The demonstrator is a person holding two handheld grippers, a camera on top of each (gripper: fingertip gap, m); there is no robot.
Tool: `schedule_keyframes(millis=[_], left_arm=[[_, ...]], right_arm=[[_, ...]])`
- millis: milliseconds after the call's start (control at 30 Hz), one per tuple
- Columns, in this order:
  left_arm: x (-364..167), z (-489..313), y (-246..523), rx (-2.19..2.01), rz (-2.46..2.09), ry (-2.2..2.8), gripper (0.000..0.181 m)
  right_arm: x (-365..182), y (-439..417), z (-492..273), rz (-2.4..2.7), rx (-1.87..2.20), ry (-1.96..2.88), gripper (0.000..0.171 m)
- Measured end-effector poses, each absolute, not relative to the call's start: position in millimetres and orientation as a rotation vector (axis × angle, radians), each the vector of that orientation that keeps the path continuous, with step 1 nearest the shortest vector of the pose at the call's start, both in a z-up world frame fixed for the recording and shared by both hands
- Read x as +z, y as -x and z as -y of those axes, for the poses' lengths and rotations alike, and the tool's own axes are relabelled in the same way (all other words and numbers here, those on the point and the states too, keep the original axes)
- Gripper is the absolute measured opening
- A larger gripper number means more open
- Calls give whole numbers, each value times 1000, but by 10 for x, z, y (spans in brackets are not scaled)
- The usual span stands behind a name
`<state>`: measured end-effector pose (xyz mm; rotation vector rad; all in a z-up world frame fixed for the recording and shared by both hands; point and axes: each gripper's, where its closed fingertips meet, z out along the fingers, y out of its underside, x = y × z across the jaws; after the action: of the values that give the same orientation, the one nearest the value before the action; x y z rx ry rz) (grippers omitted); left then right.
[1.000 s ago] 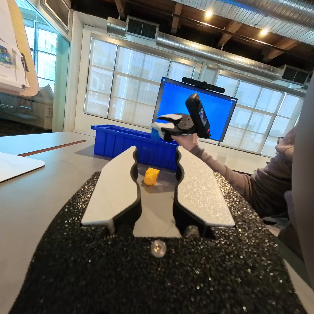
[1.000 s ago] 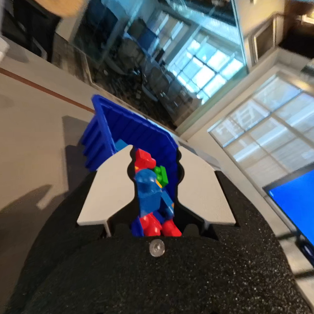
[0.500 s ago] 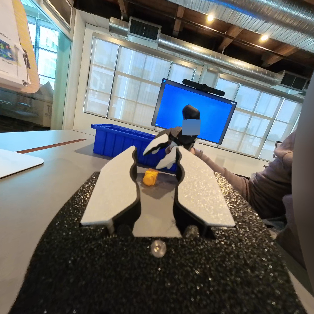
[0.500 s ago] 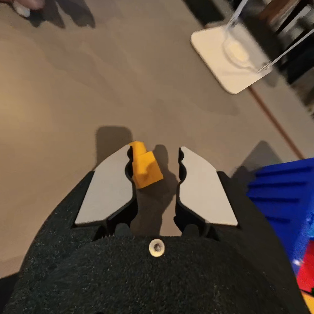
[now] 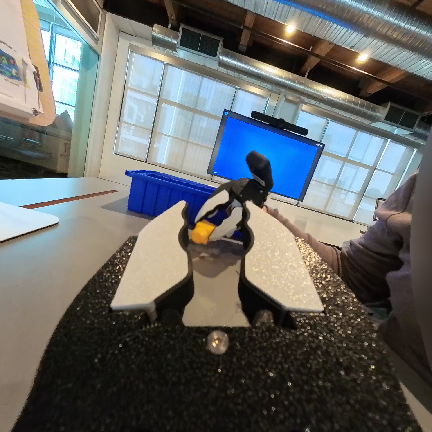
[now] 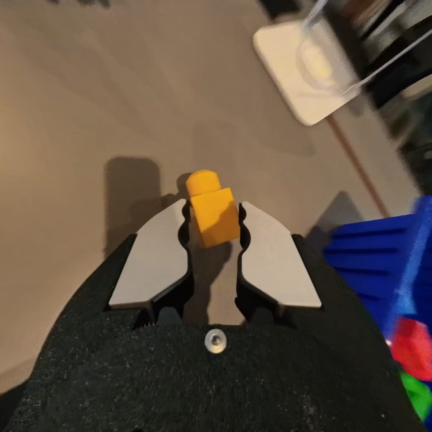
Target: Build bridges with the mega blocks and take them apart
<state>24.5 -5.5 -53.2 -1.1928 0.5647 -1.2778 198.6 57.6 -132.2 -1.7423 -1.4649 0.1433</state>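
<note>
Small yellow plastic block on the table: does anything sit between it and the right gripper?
Nothing visible does. The small yellow plastic block lies on its side between the right gripper's open jaws, with only bare table around it.

No legible text on anything.

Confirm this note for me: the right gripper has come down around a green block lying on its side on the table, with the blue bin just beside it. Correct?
Not quite: the block is yellow, not green. The right wrist view shows the yellow block lying on its side on the table between the open fingers of the right gripper, with the blue bin just beside it.
</note>
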Motion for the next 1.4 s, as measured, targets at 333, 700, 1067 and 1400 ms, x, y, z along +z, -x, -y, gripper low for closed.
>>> schedule_keyframes(millis=[333,700,1067,1400], left_arm=[[-532,38,-232,-1290,-548,1197,42],[-531,30,-226,-1297,-540,1198,42],[-534,19,-224,-1305,-534,1204,42],[-540,9,-228,-1286,-533,1211,44]], right_arm=[[-187,-2957,-1079,655,-639,1472,39],[-233,-3447,-1106,345,-584,1643,39],[-190,-3310,-1101,426,-591,1561,28],[-325,-1687,-761,754,90,1229,41]])
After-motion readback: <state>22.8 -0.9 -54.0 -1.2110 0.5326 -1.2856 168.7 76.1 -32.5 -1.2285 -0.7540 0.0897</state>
